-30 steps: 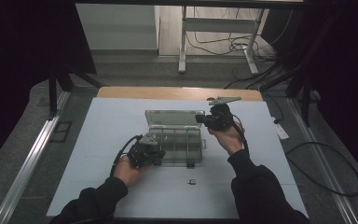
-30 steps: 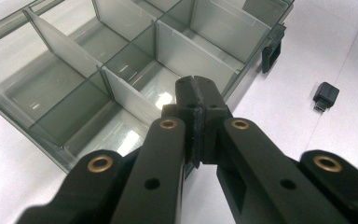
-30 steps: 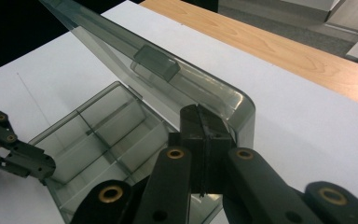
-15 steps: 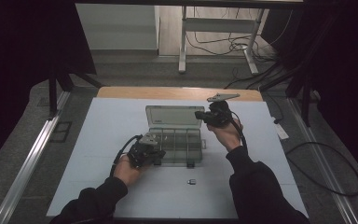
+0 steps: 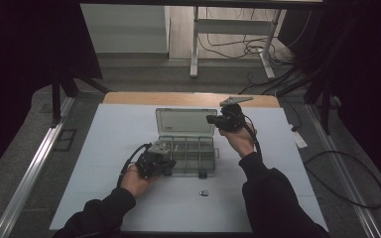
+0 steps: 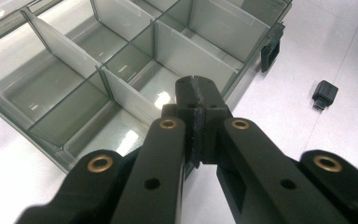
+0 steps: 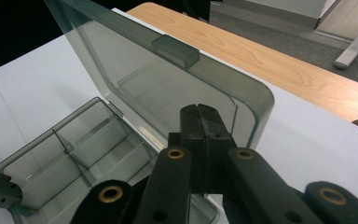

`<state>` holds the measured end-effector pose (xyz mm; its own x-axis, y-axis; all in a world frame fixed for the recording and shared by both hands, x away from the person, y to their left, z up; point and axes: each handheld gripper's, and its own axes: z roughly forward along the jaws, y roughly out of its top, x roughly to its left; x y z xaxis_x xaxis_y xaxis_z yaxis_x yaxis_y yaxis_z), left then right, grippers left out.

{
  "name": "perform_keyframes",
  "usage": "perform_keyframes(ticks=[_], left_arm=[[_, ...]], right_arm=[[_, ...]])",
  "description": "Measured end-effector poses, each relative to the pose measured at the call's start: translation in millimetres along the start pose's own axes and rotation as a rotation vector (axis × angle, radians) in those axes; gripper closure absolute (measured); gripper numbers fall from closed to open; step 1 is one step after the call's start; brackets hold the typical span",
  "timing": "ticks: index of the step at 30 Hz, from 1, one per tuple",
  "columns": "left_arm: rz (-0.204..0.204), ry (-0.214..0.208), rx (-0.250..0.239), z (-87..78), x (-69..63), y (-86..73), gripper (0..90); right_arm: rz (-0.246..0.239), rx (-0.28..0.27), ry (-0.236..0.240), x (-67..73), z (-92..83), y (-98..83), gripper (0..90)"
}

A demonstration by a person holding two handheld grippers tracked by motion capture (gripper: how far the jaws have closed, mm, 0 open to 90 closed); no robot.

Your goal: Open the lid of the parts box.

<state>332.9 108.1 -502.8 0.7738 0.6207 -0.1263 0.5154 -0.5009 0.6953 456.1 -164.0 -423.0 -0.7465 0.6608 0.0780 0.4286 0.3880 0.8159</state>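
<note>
A clear plastic compartment box (image 5: 193,154) lies open at the table's middle, its lid (image 5: 186,121) standing up behind it. My left gripper (image 5: 170,158) is shut with nothing in it, tips over the box's front left compartments (image 6: 121,70). My right gripper (image 5: 210,119) is also shut and empty, held at the lid's right edge. In the right gripper view its tips (image 7: 199,114) sit just in front of the lid's rounded corner (image 7: 256,100); I cannot tell whether they touch. The compartments (image 7: 74,149) look empty.
A small black adapter (image 5: 204,192) lies on the white tabletop (image 5: 104,129) in front of the box, also seen as the adapter (image 6: 325,92) beside the box's black latch (image 6: 271,46). A wooden strip (image 5: 178,99) runs along the far edge. Cables lie on the floor beyond.
The right gripper has edged slightly left toward the lid. The left gripper has hardly moved.
</note>
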Motion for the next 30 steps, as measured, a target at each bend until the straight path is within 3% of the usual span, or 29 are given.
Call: perform_keyframes(ticks=[24,30], left_arm=[[-0.001,0.0,0.0,0.1,-0.2,0.1,88.8],[0.002,0.005,0.002,-0.1,-0.8,0.4,88.7]], right_arm=[[0.007,-0.009,-0.024,-11.5,15.0,7.3,88.9],[0.015,0.012,-0.024,-13.8,19.3,4.9,88.9]])
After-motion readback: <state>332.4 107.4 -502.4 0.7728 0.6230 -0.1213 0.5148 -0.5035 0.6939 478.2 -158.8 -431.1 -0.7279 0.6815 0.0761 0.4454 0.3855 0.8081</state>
